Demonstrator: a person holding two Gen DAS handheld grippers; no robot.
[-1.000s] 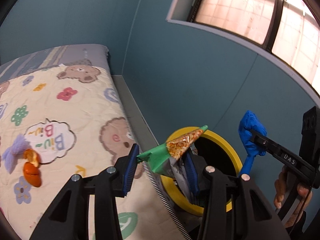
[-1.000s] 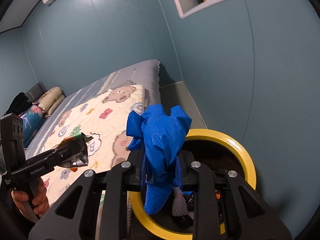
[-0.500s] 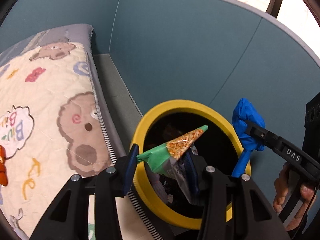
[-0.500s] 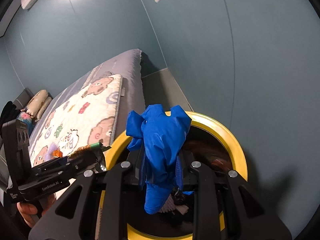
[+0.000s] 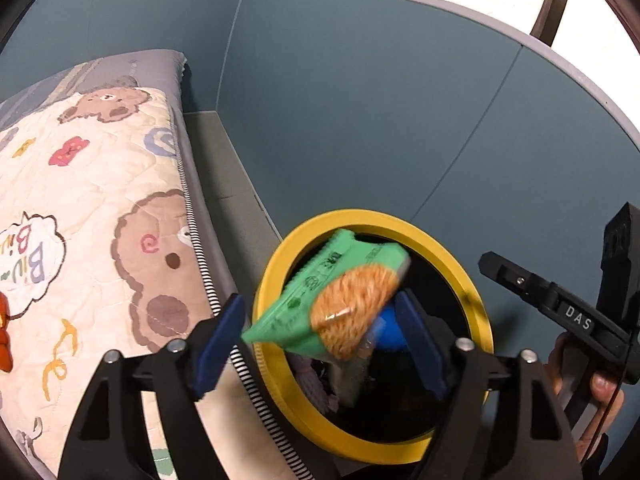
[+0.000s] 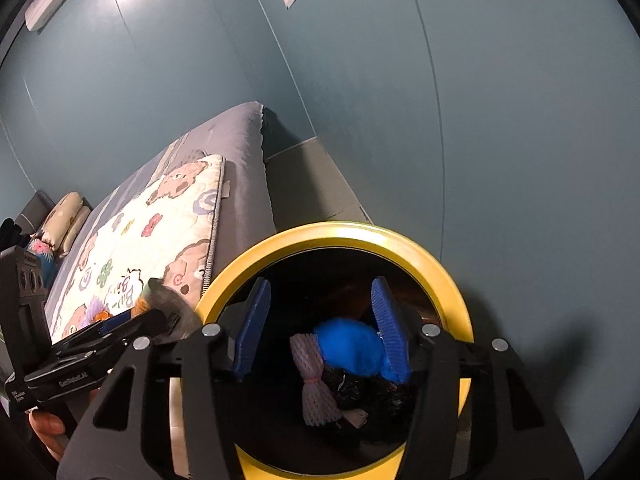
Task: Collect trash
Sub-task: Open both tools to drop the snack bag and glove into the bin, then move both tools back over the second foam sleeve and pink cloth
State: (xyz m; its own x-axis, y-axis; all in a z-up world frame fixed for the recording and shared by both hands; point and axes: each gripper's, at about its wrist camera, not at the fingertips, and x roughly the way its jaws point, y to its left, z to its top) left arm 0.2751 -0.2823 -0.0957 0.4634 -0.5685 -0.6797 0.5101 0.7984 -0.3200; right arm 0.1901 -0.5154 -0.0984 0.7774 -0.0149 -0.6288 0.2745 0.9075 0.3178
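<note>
Teal wall, yellow-rimmed bin (image 5: 476,292) below: your left gripper (image 5: 320,344) and right gripper (image 6: 320,332) have just opened (jaws apart, empty); snack packet (image 5: 332,304) and blue wad (image 6: 348,344) dropping at six o'clock.

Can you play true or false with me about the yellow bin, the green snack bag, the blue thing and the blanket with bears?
1. The bin has a yellow rim. True.
2. The green snack bag is squeezed tight by the left gripper. False: its jaws have just been opening and stand wide, and the blurred bag is loose between them above the bin.
3. The crumpled blue thing is down inside the bin. True; the right gripper has just been opening and the pads no longer press on it.
4. The bin is empty apart from the blue thing. False: a pinkish foam net and some dark trash lie there too.
5. The bear blanket lies on the floor. False: it lies on the bed.
</note>
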